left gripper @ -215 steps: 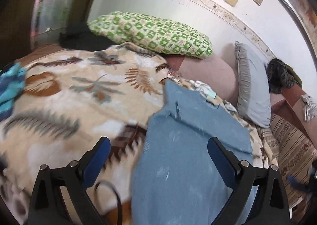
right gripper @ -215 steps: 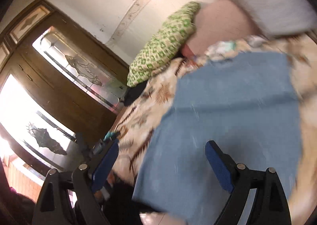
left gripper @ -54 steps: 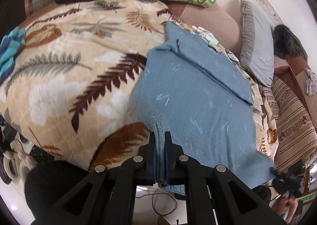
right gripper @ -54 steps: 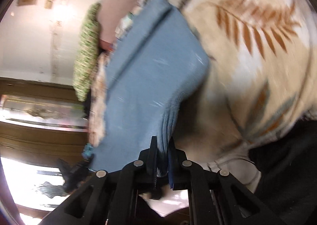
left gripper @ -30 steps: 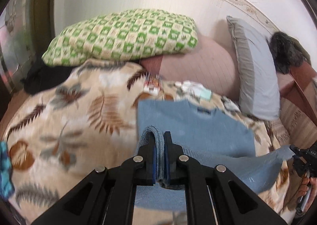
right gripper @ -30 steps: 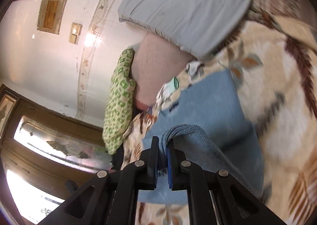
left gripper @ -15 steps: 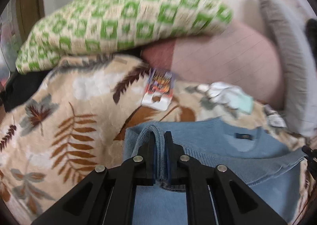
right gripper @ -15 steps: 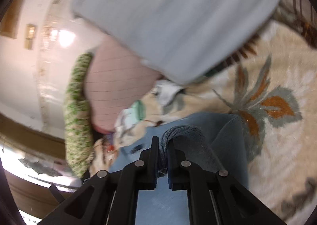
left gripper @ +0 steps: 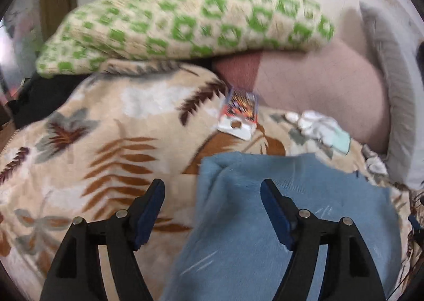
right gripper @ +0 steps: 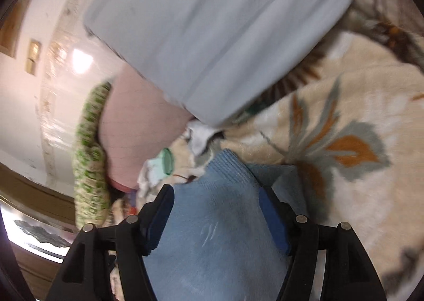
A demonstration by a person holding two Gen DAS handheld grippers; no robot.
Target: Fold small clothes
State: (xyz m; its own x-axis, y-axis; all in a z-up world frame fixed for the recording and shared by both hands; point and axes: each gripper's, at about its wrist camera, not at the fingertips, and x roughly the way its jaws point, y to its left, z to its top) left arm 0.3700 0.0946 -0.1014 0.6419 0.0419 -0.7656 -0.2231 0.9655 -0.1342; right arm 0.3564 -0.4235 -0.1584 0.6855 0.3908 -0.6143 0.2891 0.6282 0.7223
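Both the left gripper (left gripper: pixel 212 204) and right gripper (right gripper: pixel 216 211) spread wide, blue sweater (left gripper: pixel 278 221) lying lengthwise ahead between their fingers.

blur: green checked pillow (left gripper: pixel 185 20) smeared | cut off: blue sweater (left gripper: pixel 291 221) lower part, bottom edge

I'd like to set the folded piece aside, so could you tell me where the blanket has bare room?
Bare leaf-print blanket lies left of the blue sweater, below the green checked pillow. More lies right of the sweater in the right wrist view. It is crowded at the sweater's far edge: a printed packet, white crumpled bits, then the pink bolster.
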